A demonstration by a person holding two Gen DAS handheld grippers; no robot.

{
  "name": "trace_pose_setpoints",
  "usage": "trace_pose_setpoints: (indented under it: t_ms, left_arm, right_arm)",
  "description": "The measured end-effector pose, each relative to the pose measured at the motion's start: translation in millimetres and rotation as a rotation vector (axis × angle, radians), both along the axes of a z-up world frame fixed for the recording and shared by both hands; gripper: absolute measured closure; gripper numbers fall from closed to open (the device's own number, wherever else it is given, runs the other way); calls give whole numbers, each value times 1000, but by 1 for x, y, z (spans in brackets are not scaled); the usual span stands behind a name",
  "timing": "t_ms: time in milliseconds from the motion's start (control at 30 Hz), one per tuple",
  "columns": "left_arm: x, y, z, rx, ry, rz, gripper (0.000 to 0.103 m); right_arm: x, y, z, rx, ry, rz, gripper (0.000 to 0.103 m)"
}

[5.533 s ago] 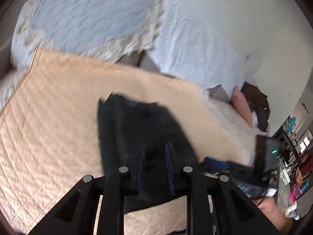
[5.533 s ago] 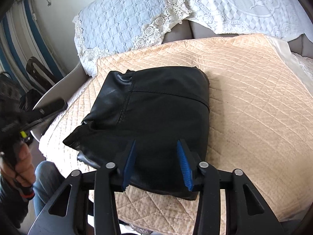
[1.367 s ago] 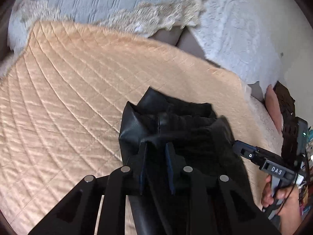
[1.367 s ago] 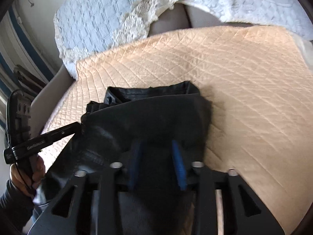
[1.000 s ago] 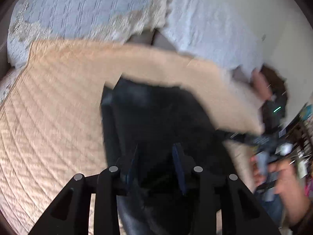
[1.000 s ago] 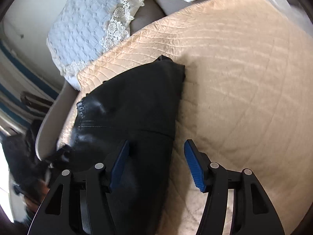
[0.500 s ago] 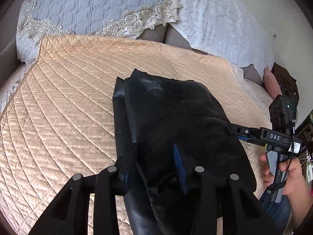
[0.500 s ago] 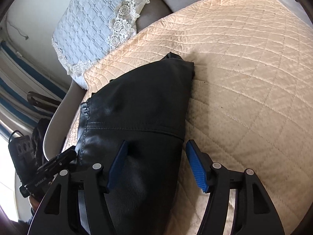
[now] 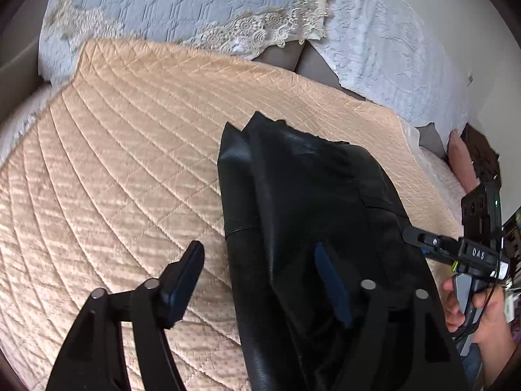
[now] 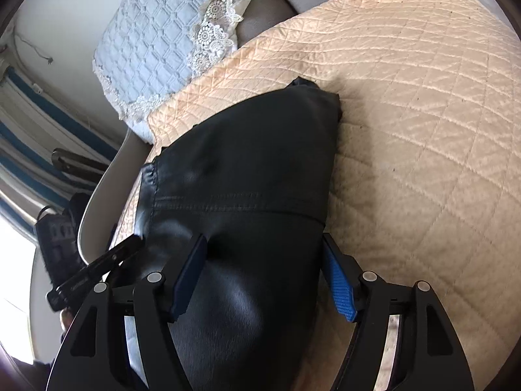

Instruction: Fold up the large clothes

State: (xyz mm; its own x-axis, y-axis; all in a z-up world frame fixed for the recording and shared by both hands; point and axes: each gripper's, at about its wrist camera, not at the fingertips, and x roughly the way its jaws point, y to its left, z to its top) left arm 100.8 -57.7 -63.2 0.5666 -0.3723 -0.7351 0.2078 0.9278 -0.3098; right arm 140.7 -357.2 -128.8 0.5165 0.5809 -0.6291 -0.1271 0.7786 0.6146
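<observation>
on the peach quilt point(image 9: 114, 169) lies the folded black garment point(image 9: 309, 202) — both grippers' jaws are opening, nothing pinched; left gripper point(image 9: 260, 280), right gripper point(image 10: 263, 273). slick leather-like layers could spring apart — undoing the fold.

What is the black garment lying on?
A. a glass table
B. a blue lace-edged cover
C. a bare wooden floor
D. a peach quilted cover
D: the black garment rests on the peach quilted cover; the blue lace-edged cover lies farther back, apart from it.
</observation>
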Motion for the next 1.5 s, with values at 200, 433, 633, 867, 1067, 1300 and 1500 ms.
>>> trace_pose_setpoints:
  t_ms: [200, 433, 633, 867, 1067, 1300, 1500]
  left_arm:
    - [22, 11, -14, -161, 67, -22, 26]
    - [32, 13, -21, -298, 111, -44, 28]
    - [24, 1, -23, -271, 110, -96, 28]
    - [33, -4, -19, -209, 121, -79, 53]
    - [11, -5, 6, -154, 71, -86, 79]
    - [-20, 6, 22, -167, 39, -101, 82]
    - [-9, 19, 42, -164, -13, -93, 82]
  right_arm:
    - [15, -2, -3, 18, 15, -2, 32]
    - [12, 3, -2, 16, 11, -2, 32]
    - [16, 4, -4, 36, 30, 22, 32]
    - [21, 8, 0, 14, 33, -15, 51]
    - [-3, 9, 35, 6, -22, 7, 78]
    - [-28, 22, 54, 3, -55, 45, 79]
    - [-4, 38, 71, 23, -94, 68, 80]
